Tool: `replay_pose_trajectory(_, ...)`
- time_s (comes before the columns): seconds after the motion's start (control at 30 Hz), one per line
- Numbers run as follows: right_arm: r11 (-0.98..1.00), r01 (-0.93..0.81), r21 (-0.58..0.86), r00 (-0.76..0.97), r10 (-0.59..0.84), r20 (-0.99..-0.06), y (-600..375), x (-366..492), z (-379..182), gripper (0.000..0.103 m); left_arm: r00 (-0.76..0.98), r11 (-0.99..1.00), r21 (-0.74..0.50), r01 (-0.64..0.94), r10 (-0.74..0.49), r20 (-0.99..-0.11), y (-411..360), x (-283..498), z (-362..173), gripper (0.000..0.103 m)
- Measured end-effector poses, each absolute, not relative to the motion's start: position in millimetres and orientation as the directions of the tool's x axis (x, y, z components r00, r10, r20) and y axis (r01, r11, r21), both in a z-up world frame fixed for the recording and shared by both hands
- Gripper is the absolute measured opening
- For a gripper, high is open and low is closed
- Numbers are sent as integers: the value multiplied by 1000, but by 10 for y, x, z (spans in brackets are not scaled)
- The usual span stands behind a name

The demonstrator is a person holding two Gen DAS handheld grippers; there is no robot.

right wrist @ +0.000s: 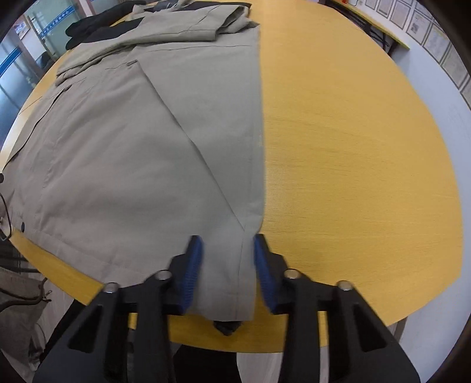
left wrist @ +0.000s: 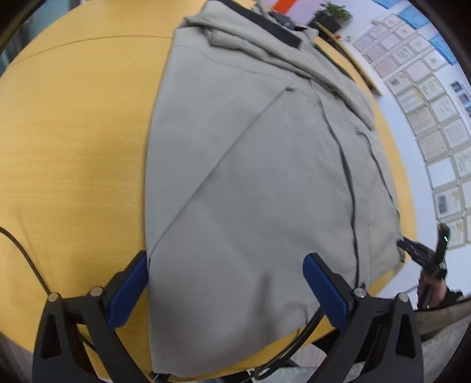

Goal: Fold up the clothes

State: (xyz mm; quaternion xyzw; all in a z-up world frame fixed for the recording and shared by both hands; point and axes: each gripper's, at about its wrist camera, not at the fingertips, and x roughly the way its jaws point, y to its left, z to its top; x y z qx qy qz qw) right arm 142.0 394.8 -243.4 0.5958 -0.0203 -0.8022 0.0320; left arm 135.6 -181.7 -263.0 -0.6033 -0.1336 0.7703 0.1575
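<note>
A beige-grey jacket (left wrist: 253,176) lies flat on the yellow round table (left wrist: 73,147), its sleeves folded across the far end. My left gripper (left wrist: 225,265) is open, its blue pads (left wrist: 323,294) straddling the jacket's near hem at the left corner. In the right wrist view the same jacket (right wrist: 132,153) fills the left half of the table (right wrist: 353,147). My right gripper (right wrist: 226,250) is open, its pads (right wrist: 191,271) on either side of the hem's right corner, close to the cloth but not closed on it. The right gripper also shows in the left wrist view (left wrist: 418,250).
A black cable (left wrist: 26,253) crosses the table's left edge. Dark clothing (right wrist: 97,26) lies past the jacket's far end. Framed papers (left wrist: 426,97) cover the wall. The table's near edge (right wrist: 265,338) is just below the hem.
</note>
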Motion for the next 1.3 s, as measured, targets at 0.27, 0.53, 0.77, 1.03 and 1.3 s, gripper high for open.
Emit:
replay_pose_trajectory(0.27,-985,28,169,-278,-170,-945,3961,1319,-2432,3,-240,-885,-455,-97,464,-852,-1755,1291,-2692,100)
replay_pose_trajectory(0.53,-905,65,420,-368,-413,-833,4031,1181,-2408,2,-233,-871,-490,23,472,-850,-2043,1241,-2775,18)
replay_pose_trajectory(0.77,-798,198,569,-417,-594,-688,3838,872,-1568,2,-242,-775,-625,87,592,-769,-1865,1110,-2354,5)
replay_pose_trajectory(1.03,-730,338,593,-421,-682,-598,4023,882,-1215,2,-341,-600,-787,144,716,-609,-1427,798,-1893,5)
replay_pose_trajectory(1.3,-706,352,615,-416,-706,-573,3918,863,-1116,2,-408,-491,-857,158,758,-509,-1597,756,-1758,5)
